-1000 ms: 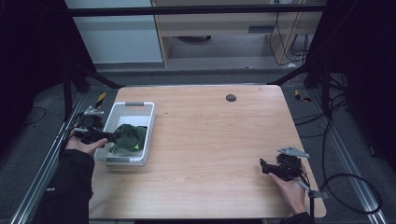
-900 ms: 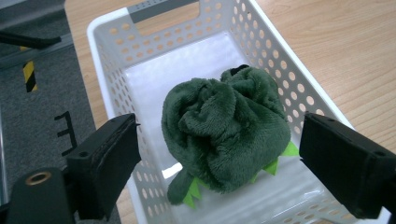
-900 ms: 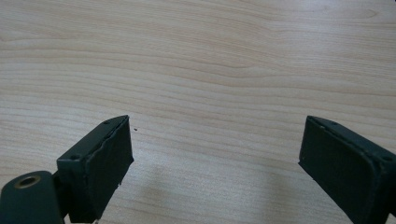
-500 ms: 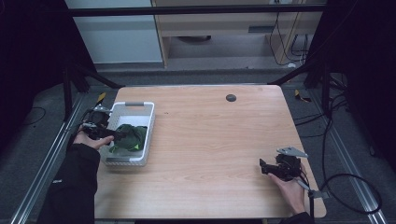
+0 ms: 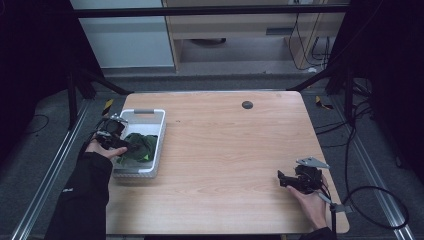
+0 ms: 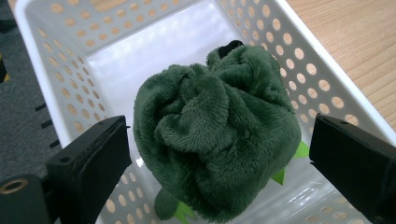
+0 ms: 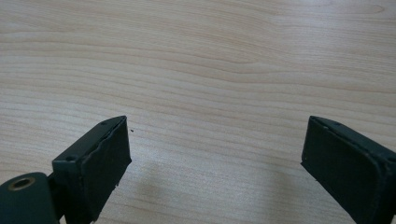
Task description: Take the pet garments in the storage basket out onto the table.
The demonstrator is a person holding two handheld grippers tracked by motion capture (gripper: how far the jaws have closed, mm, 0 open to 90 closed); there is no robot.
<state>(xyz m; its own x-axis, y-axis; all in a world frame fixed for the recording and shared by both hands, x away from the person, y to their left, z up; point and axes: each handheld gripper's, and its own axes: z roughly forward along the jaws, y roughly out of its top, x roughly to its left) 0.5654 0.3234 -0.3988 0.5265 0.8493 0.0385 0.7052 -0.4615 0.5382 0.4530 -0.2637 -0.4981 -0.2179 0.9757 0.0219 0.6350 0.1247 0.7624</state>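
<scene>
Cloth: I see the green plush cloth [image 6: 217,140] bunched in the white perforated basket [image 6: 327,88], directly ahead of my left hand-held gripper [image 6: 217,163], between its jaws.
Left hand-held gripper: jaws have just been opening; spread wide now, pads clear of the cloth on both sides.
Right hand-held gripper [image 7: 215,161]: jaws spread, nothing between them, bare wooden table [image 7: 210,60] just beneath.
Basket: by the table's edge, well apart from the right hand-held gripper.

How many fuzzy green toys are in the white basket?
1: the green plush toy sits in the white basket between the open left gripper jaws; anything underneath is hidden.
</scene>
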